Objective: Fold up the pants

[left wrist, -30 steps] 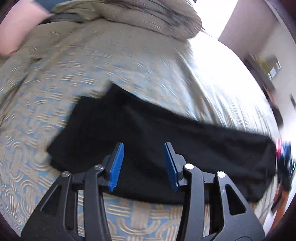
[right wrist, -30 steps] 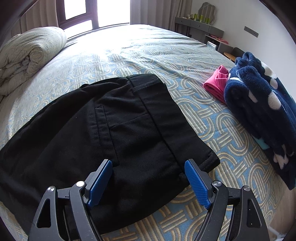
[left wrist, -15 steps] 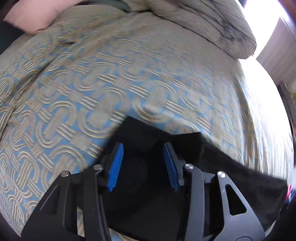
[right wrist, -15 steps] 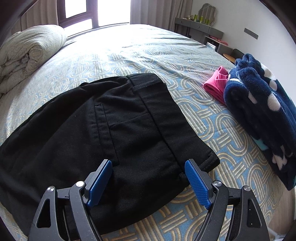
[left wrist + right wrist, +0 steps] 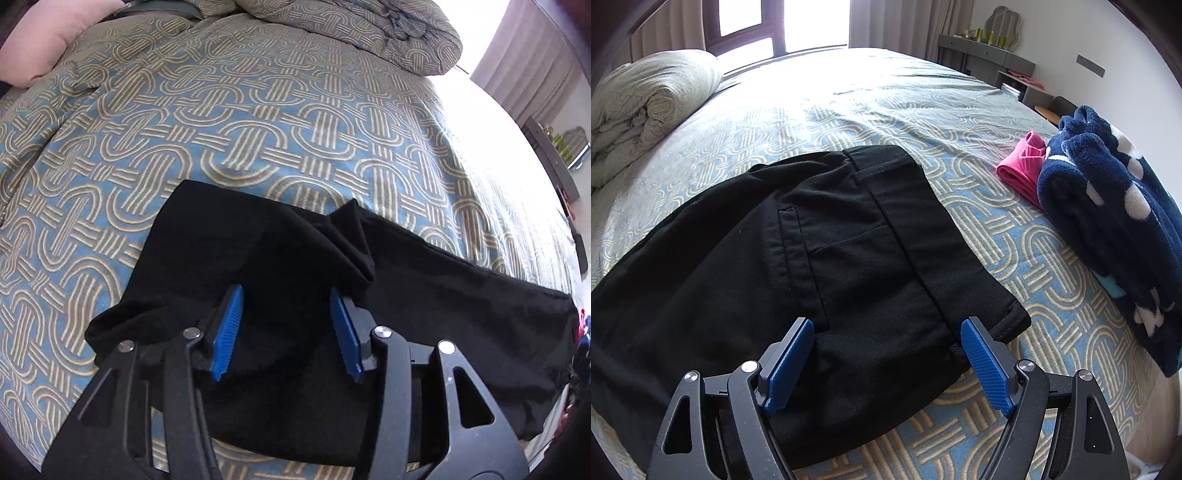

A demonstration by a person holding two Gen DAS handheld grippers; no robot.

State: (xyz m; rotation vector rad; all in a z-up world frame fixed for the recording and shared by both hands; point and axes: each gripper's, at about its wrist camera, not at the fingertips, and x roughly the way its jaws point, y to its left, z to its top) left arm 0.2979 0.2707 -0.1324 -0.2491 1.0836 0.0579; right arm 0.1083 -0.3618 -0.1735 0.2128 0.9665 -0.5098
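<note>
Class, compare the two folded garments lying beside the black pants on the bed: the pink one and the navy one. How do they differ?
The pink garment is plain and small; the navy garment carries white spots and is far bulkier. The pink one looks smoother, the navy one fleecy and thick. Both lie folded on the patterned bedspread, touching each other.

A home bedroom: patterned bedspread point(image 5: 1015, 251), rolled duvet point(image 5: 650, 107), curtained window point(image 5: 783, 22), dressing table point(image 5: 990, 61).
</note>
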